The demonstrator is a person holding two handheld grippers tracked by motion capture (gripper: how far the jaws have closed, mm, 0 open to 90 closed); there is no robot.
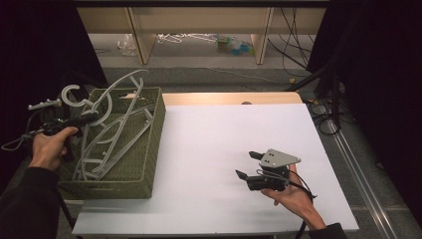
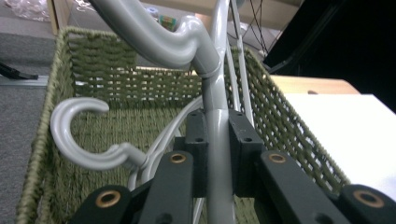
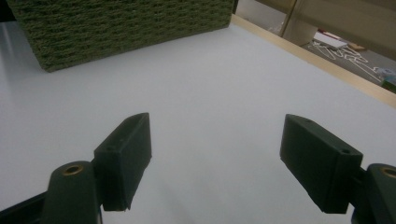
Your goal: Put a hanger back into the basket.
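Note:
A green woven basket [image 1: 152,130] sits at the left edge of the white table [image 1: 224,149] and holds several grey plastic hangers [image 1: 112,139]. My left gripper [image 1: 89,118] is at the basket's left rim, shut on the neck of one grey hanger [image 2: 215,140], whose hook [image 1: 69,94] rises above the hand. In the left gripper view a second hanger's hook [image 2: 74,135] curls to the left inside the basket [image 2: 285,126]. My right gripper [image 1: 248,165] rests low over the table at the front right, open with nothing between its jaws [image 3: 215,158].
Bare white table surface [image 3: 210,84] stretches between the basket [image 3: 116,28] and my right gripper. A wooden shelf frame [image 1: 199,30] stands beyond the table, with loose hangers and clutter on the floor. Cables [image 1: 318,104] run at the right.

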